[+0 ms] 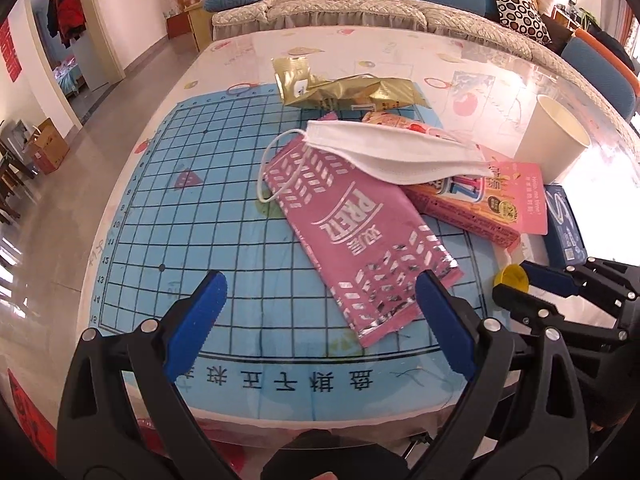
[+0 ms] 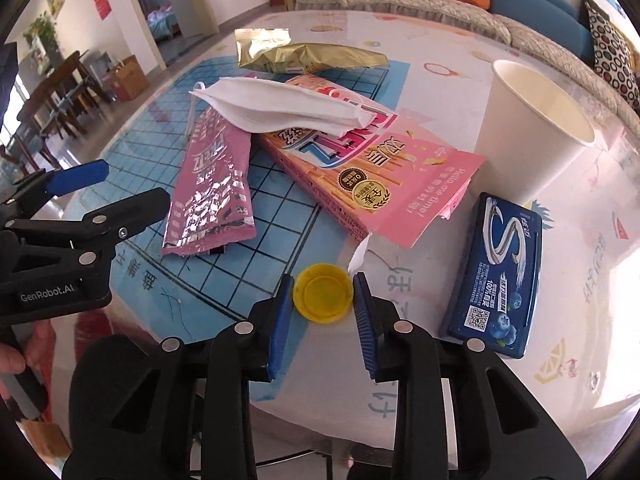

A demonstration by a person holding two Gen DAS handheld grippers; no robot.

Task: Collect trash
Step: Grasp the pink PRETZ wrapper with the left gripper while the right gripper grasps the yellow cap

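A yellow bottle cap (image 2: 323,298) lies on the table between the blue pads of my right gripper (image 2: 323,300), which is closed around it; the cap (image 1: 510,277) also shows in the left wrist view. My left gripper (image 1: 320,300) is open and empty, its right finger beside a pink foil Pretz wrapper (image 1: 360,232). A white face mask (image 2: 288,108) lies over a pink Pretz box (image 2: 380,176) and the wrapper (image 2: 212,188). A gold wrapper (image 2: 296,56) lies farther back. A white paper cup (image 2: 528,132) stands at the right.
A blue gum box (image 2: 496,276) lies right of the cap. The glass-topped table (image 2: 440,380) has a blue grid mat (image 1: 200,216). A sofa (image 1: 340,12) with cushions stands behind the table. Chairs and cardboard boxes (image 1: 48,148) are on the floor at left.
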